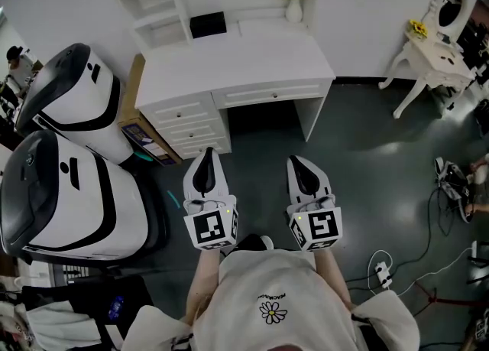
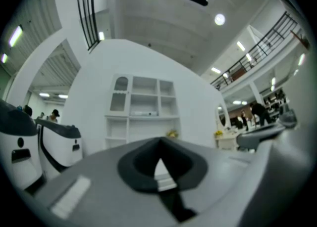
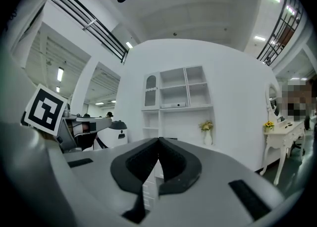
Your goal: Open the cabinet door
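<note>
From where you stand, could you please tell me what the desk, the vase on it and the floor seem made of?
Desk: probably painted wood or board, matt white, with panelled drawer fronts.
Vase: likely glazed ceramic, smooth white, too small to be sure.
Floor: perhaps coated concrete, dark grey with soft glare patches.

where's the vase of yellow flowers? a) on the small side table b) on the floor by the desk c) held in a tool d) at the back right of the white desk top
d: the vase stands at the back right of the white desk top, right of the black box.
</note>
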A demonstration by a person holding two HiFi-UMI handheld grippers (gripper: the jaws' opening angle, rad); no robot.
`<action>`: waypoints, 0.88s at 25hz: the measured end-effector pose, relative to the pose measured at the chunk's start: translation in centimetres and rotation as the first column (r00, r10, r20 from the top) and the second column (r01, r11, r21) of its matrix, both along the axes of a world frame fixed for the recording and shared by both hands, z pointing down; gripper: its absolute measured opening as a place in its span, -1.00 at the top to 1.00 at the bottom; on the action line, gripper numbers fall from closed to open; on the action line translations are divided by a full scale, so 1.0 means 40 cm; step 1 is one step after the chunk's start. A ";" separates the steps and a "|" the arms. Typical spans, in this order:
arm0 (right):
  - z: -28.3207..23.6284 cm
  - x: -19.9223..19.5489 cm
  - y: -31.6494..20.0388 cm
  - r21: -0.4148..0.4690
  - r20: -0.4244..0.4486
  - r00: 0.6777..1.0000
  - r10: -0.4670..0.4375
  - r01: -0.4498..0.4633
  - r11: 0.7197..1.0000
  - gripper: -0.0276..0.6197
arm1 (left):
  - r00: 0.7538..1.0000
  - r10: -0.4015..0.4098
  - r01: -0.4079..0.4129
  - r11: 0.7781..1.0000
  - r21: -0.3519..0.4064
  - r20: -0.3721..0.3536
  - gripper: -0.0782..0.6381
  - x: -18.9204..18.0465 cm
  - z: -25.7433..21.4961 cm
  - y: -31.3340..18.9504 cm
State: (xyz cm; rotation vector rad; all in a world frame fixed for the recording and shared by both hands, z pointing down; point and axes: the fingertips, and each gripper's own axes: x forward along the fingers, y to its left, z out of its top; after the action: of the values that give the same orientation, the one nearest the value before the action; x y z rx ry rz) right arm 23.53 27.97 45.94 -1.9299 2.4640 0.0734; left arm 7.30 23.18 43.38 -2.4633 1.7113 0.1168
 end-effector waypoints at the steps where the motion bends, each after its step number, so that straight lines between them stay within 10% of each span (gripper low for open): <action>1: 0.003 -0.004 -0.003 -0.003 -0.007 1.000 -0.002 0.002 1.000 0.92 | 1.000 0.003 -0.003 1.000 -0.001 -0.001 0.76 0.001 0.000 -0.003; 22: 0.015 -0.025 -0.288 -0.010 -0.099 0.995 -0.031 0.030 1.000 0.91 | 0.997 -0.039 0.039 0.999 0.002 -0.064 0.76 -0.042 0.023 -0.294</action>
State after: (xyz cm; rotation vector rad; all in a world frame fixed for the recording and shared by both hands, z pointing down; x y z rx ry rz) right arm 22.52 16.46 46.54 -1.9374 2.5583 0.1624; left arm 5.62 11.41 44.32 -2.4471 1.7819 0.1959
